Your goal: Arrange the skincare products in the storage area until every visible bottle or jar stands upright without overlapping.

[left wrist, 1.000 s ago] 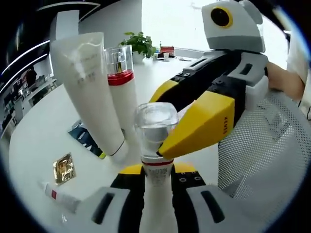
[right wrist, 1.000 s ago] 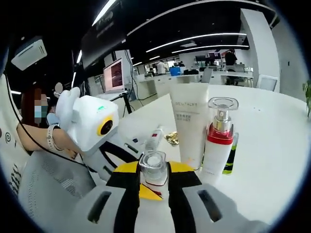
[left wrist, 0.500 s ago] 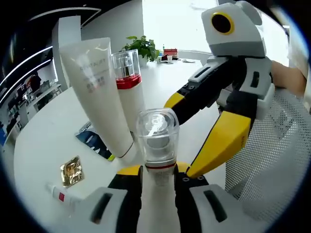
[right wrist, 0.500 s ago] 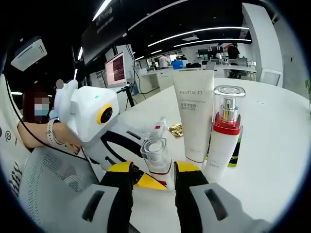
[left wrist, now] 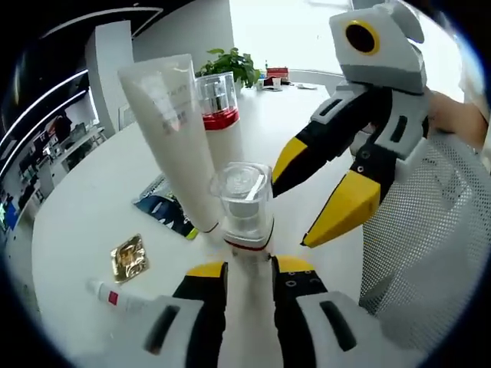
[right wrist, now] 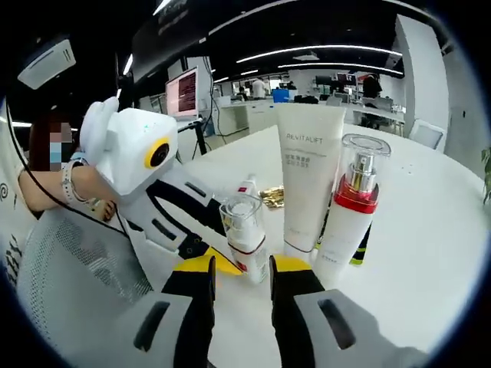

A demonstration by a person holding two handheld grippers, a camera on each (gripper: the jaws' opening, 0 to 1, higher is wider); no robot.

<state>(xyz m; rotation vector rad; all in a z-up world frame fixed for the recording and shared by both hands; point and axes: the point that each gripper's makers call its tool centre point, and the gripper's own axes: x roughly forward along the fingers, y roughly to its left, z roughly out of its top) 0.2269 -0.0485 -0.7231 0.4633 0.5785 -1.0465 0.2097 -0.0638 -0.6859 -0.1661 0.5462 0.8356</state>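
Note:
A small white bottle (left wrist: 244, 207) with a clear cap and a red band stands upright on the white table (left wrist: 92, 207). My left gripper (left wrist: 249, 268) is shut on its lower body. In the right gripper view the same bottle (right wrist: 244, 234) stands just beyond my right gripper (right wrist: 242, 268), with the left gripper's yellow fingertip (right wrist: 221, 262) at its base. My right gripper (left wrist: 290, 218) is open, its jaws spread just right of the bottle and clear of it. Behind stand a white tube (left wrist: 180, 138) on its cap and a red-collared pump bottle (left wrist: 222, 126), both upright.
A gold sachet (left wrist: 129, 257), a small tube (left wrist: 115, 297) lying flat and a dark flat packet (left wrist: 165, 211) lie on the table to the left. A white mesh basket (left wrist: 430, 253) sits on the right. A potted plant (left wrist: 242, 65) stands at the far edge.
My right gripper let go of the small bottle's cap, opened and drew back to the side. The left gripper still holds the bottle, which now stands more upright.

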